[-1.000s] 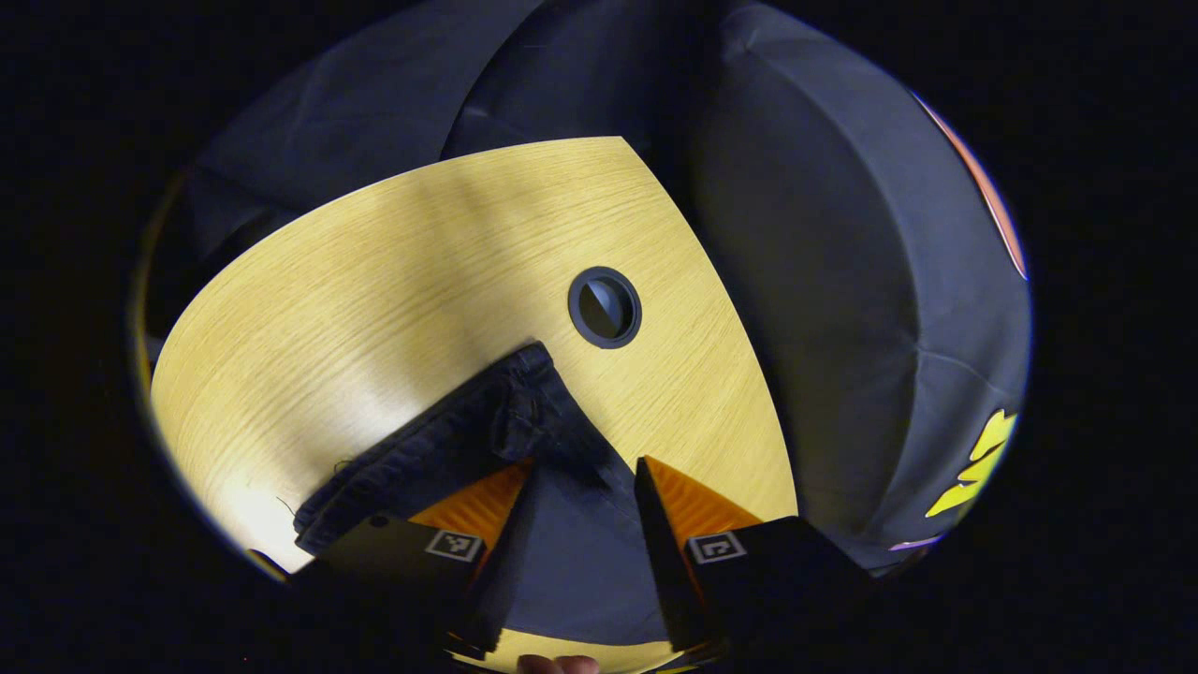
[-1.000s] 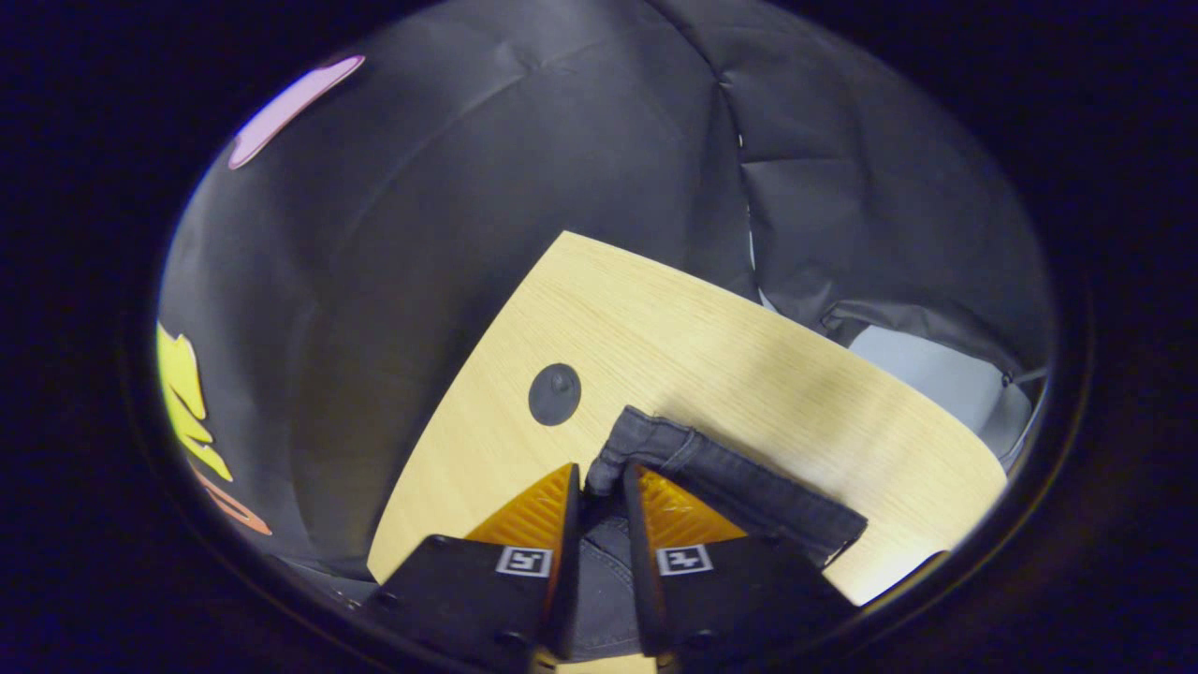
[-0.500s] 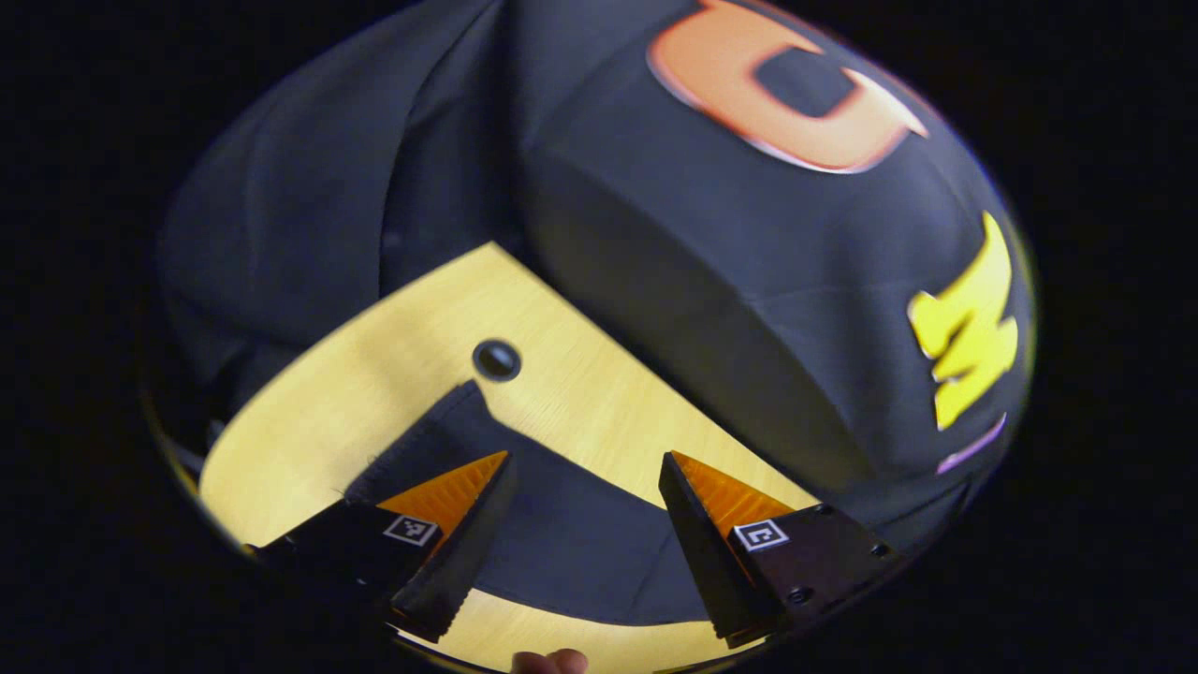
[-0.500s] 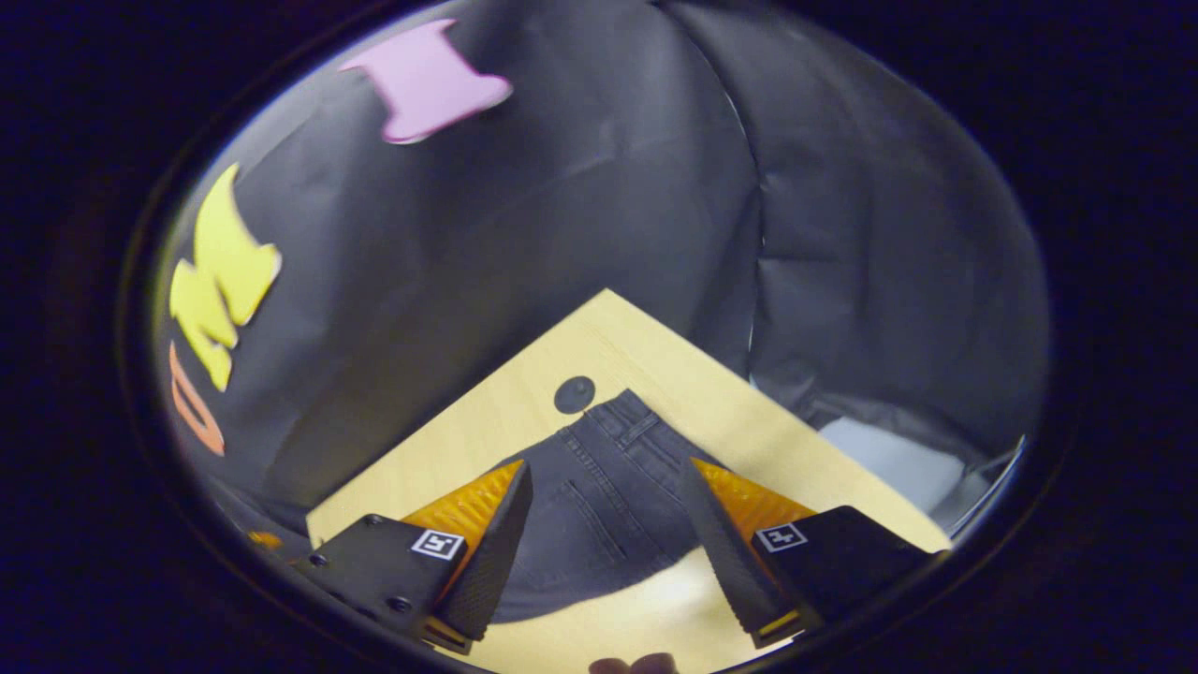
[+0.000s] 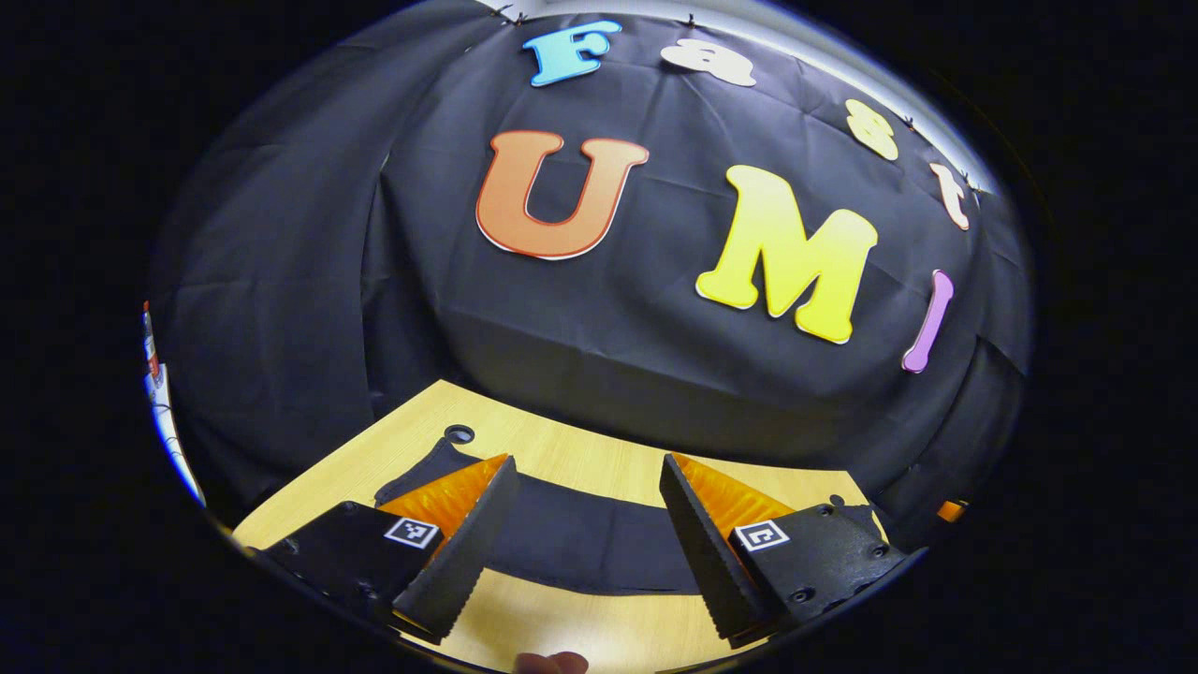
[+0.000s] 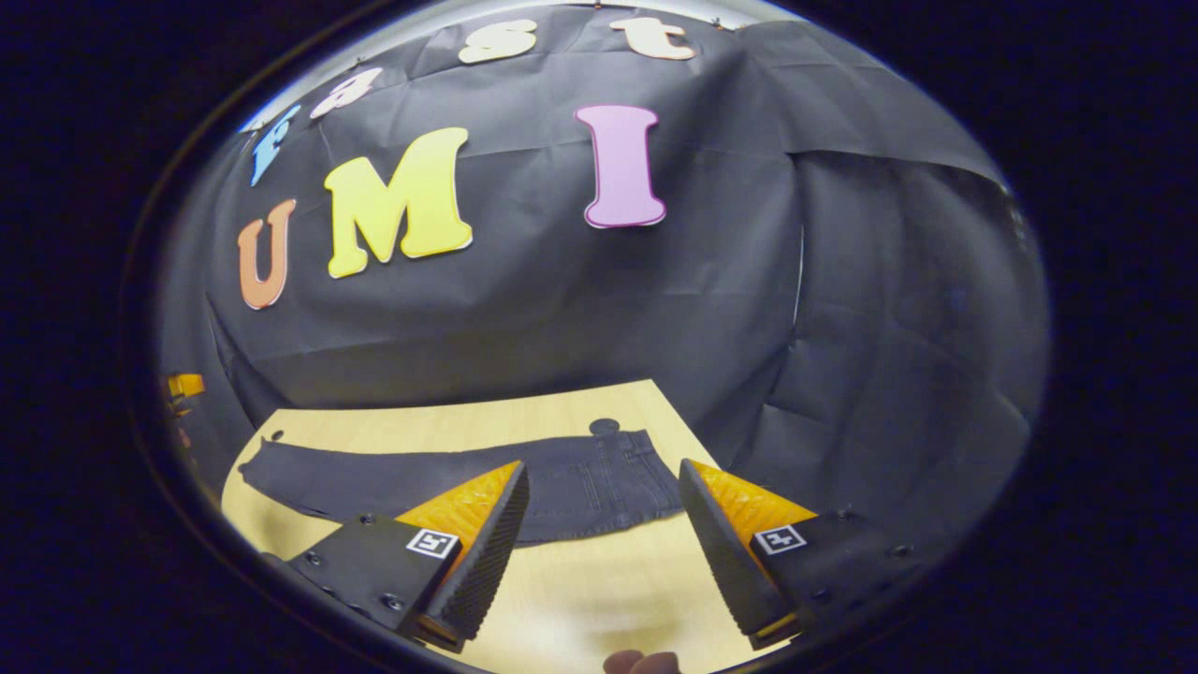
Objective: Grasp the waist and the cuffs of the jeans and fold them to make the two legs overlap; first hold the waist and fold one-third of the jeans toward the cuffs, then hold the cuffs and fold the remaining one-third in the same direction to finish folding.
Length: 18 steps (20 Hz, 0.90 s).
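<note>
Pale wood-grain tabletop [image 6: 580, 599] filled the lower centre of both views. One pair of dark charcoal denim jeans [image 6: 449, 487] lay flat on it as a single long narrow strip, so the two legs looked already overlapped. In the right gripper view the strip ran from lower left to lower centre, with the waist [image 6: 636, 468] and its pocket stitching at the right end and the cuffs [image 6: 257, 465] at the far left. In the left gripper view the jeans [image 5: 580, 543] crossed the lower centre behind the fingers.

Judgement: step in hand was the first third-fold, starting at the waist. To do it well, each gripper should take one waist corner and bite through both layers. They should then lift together and level, and lay the waist edge square across the legs, a third of the way toward the cuffs. An uneven lift would likely skew the fold.

Left gripper [image 5: 585, 510]: jaws wide apart, nothing between them, above the tabletop. Right gripper [image 6: 604, 515]: same, wide open and empty, in front of the waist end.

Count: one tabletop, one pair of jeans, two grippers. Round dark grommet holes in the tabletop: one by the waist [image 6: 604, 427], one at lower left of the left gripper view [image 5: 459, 433]. A fingertip [image 6: 641, 663] showed at the bottom edge.
</note>
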Each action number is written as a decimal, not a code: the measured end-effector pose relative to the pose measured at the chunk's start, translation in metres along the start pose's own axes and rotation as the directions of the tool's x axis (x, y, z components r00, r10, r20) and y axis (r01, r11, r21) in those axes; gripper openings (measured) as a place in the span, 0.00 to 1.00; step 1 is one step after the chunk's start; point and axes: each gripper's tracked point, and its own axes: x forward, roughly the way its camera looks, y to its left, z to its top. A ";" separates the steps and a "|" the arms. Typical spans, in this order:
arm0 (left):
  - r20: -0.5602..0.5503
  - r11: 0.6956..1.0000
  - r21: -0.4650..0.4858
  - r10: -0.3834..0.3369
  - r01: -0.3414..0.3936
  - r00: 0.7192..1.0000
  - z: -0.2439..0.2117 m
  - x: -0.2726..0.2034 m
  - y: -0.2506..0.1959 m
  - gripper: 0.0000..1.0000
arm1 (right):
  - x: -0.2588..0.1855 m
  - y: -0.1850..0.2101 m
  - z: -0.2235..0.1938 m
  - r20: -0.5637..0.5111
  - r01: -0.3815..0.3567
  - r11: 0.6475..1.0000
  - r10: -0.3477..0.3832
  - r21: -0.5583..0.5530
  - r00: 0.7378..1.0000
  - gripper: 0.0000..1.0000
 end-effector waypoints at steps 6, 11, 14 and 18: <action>-0.022 0.999 0.048 -0.007 0.008 1.000 -0.016 -0.016 -0.026 0.99 | 0.019 -0.025 -0.022 -0.063 0.002 0.998 0.002 0.064 0.998 0.98; -0.064 0.998 0.065 0.024 -0.020 0.998 -0.029 -0.027 -0.036 0.99 | 0.098 -0.054 -0.055 -0.129 0.015 0.997 -0.006 0.071 0.992 0.98; -0.097 0.995 0.093 0.056 -0.047 0.994 -0.035 -0.029 -0.036 0.99 | 0.154 -0.073 -0.081 -0.196 0.039 0.993 -0.015 0.115 0.980 0.99; -0.130 0.989 0.124 0.092 -0.076 0.987 -0.045 -0.032 -0.035 0.99 | 0.198 -0.092 -0.093 -0.198 0.077 0.989 -0.052 0.122 0.979 0.99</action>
